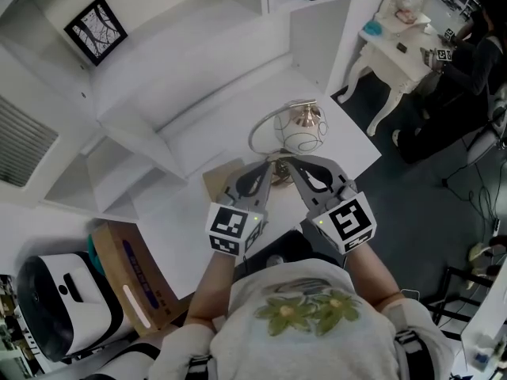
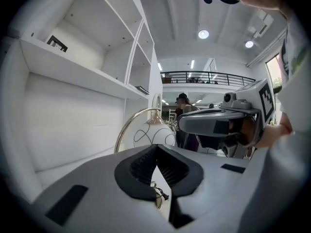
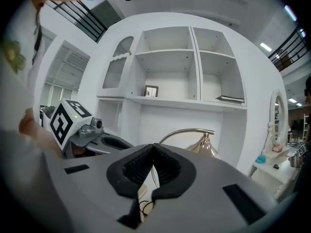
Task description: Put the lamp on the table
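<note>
The lamp stands on the white table; it has a white globe shade with black swirls, a brass cap and a curved metal stem. My left gripper and right gripper point side by side at its foot, which they hide in the head view. The left gripper has its pads meeting at the tips, with the shade just beyond. Tips also touch on the right gripper; the stem and a cord show behind the gap, not visibly pinched.
White shelving runs along the table's far side, with a framed picture on it. A cardboard box and a white appliance sit on the floor at left. A white side table and a person are at right.
</note>
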Demonstrator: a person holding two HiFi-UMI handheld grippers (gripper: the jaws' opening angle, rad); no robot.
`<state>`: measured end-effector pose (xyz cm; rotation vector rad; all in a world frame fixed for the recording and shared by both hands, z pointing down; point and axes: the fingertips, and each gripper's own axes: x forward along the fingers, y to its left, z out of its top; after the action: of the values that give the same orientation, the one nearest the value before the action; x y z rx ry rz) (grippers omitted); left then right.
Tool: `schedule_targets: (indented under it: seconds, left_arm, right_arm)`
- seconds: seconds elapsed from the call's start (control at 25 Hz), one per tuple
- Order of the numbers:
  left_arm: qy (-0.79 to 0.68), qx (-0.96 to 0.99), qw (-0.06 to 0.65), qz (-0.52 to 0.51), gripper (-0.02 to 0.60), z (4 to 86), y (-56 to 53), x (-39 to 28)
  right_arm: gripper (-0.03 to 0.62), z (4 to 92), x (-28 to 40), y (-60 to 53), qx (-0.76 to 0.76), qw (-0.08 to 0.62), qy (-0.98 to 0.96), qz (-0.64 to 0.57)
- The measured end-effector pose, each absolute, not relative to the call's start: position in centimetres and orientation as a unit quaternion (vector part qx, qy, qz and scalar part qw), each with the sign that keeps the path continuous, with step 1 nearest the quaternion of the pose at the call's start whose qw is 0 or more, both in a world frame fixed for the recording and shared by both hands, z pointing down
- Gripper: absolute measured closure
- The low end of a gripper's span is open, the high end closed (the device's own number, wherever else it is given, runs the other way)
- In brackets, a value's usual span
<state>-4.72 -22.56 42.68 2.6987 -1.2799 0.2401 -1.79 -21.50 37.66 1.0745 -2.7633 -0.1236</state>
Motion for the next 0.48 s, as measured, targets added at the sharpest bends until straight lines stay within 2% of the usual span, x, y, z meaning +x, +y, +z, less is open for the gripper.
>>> schedule_targets:
  seconds: [0.48]
  left_arm:
    - [-0.419,0.899,0.116,0.06,0.552,44.6,-18.6,-4.2]
  right_arm:
    - [0.563,40.9,-1.1,-17.9,0.369,0.121,-0.922,0.002]
